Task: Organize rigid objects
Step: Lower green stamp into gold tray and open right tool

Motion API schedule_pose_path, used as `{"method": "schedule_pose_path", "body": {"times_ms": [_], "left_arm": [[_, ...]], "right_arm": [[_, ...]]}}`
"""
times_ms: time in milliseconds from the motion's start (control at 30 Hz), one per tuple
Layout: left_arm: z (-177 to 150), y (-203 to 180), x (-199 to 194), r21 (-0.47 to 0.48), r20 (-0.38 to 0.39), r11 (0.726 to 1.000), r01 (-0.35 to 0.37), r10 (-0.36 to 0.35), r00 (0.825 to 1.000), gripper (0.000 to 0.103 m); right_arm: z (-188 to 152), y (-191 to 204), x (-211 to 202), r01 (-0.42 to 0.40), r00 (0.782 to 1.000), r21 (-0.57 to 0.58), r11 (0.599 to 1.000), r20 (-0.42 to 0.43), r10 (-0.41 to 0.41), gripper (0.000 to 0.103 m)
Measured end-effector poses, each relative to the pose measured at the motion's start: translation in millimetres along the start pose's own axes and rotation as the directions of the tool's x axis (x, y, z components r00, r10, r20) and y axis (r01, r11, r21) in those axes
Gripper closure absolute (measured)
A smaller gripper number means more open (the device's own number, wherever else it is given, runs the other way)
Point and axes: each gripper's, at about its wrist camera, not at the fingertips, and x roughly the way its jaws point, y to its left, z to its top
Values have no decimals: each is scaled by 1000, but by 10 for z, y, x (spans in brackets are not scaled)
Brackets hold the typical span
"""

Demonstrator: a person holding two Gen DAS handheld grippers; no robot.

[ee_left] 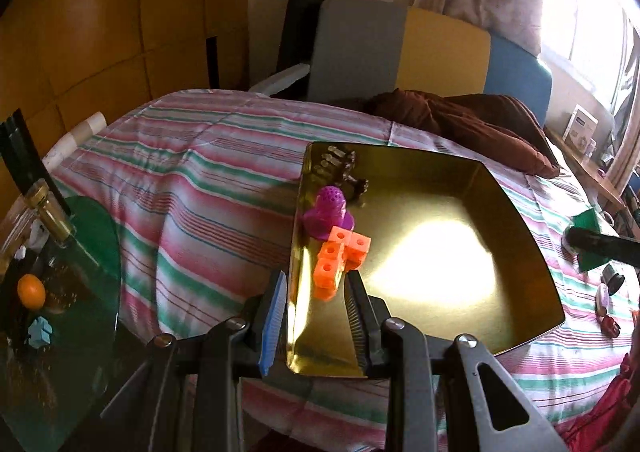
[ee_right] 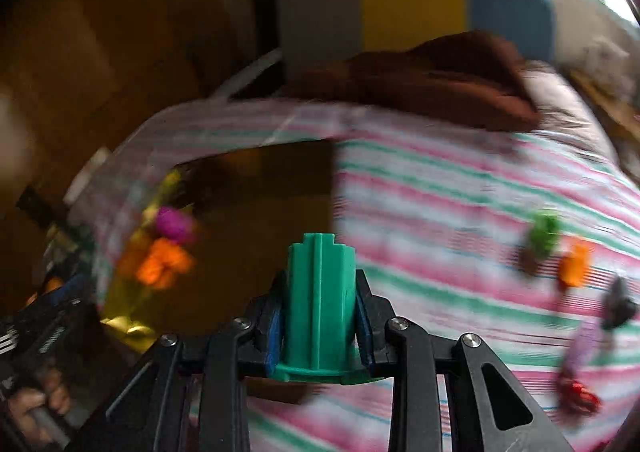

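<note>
A gold tray point(ee_left: 440, 252) lies on the striped bedspread. It holds a purple perforated dome point(ee_left: 330, 211), an orange block of joined cubes point(ee_left: 340, 260) and some clear and dark pieces point(ee_left: 340, 163). My left gripper point(ee_left: 316, 276) sits astride the tray's near left wall. Its jaws are narrow, one pad outside and one inside, gripping the wall. In the blurred right wrist view my right gripper point(ee_right: 320, 276) is shut on a green ribbed piece point(ee_right: 320, 292), above the tray's point(ee_right: 260, 211) right edge. That green piece point(ee_left: 586, 217) also shows at the left wrist view's right edge.
Loose pieces lie on the bedspread right of the tray: green point(ee_right: 542, 232), orange point(ee_right: 576, 260), black point(ee_right: 618, 304) and red point(ee_right: 580, 396). A brown pillow point(ee_left: 460, 123) lies beyond the tray. At left a glass side table point(ee_left: 80, 292) carries an orange fruit point(ee_left: 31, 290) and a bottle point(ee_left: 48, 207).
</note>
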Motion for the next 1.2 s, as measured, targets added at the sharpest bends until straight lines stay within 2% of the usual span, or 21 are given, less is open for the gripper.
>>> {"method": "schedule_pose_path", "body": {"times_ms": [267, 533, 733, 1000, 1133, 1200], "left_arm": [[-27, 219, 0, -52, -1, 998, -30, 30, 1000, 73], [-87, 402, 17, -98, -15, 993, -59, 58, 998, 73], [-96, 461, 29, -111, -17, 991, -73, 72, 997, 73], [-110, 461, 33, -109, -14, 991, -82, 81, 997, 73], [-129, 476, 56, -116, -23, 990, -85, 83, 996, 73], [-134, 471, 47, -117, -21, 990, -85, 83, 996, 73]], "right_arm": [[-63, 816, 512, -142, 986, -72, 987, -102, 135, 73], [-145, 1286, 799, -194, 971, -101, 976, -161, 177, 73], [-229, 1470, 967, -196, 965, -111, 974, -198, 171, 73], [-388, 1599, 1268, -272, 933, -45, 961, -257, 252, 69], [-414, 1641, 1256, -286, 931, -64, 956, -254, 262, 69], [-418, 1638, 1248, -305, 924, -51, 951, -257, 283, 61]]}}
